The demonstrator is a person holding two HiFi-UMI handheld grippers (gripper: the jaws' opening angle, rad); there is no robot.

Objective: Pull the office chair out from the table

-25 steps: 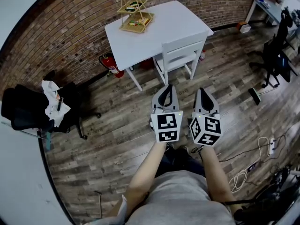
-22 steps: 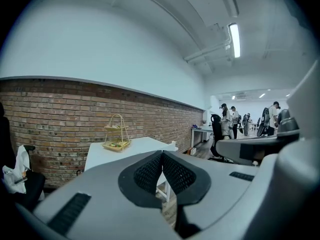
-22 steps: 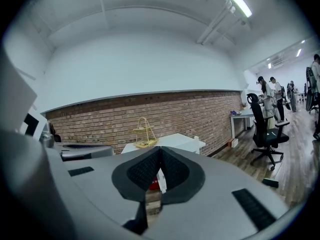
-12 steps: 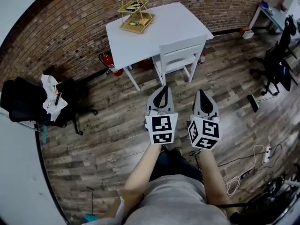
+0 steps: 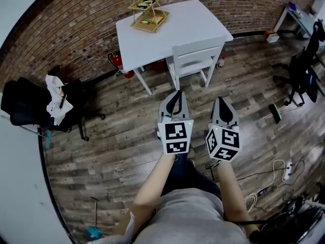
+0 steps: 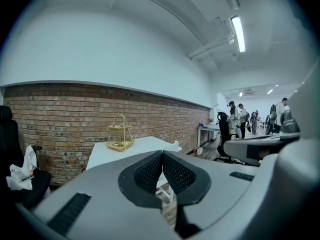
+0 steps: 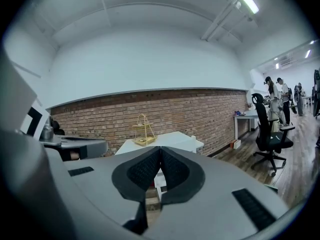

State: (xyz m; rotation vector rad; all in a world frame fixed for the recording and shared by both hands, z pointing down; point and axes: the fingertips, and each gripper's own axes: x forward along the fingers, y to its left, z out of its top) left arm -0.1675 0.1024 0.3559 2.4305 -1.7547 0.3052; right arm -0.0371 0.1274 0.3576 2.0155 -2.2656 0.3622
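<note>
A white table stands against the brick wall, with a white wooden chair tucked under its near side. My left gripper and right gripper are held side by side over the wooden floor, short of the chair and pointing at it. Neither touches anything. In the left gripper view the left gripper has its pads pressed together with nothing between them, and the table lies beyond. The right gripper looks the same in its own view, shut and empty.
A two-tier basket stand sits on the table's far corner. A red fire extinguisher leans by a table leg. A black office chair with white cloth stands left, another black chair right. Cables lie at lower right.
Both grippers and the view have edged a little forward toward the table and chair. Both pairs of jaws have stayed shut and empty.
</note>
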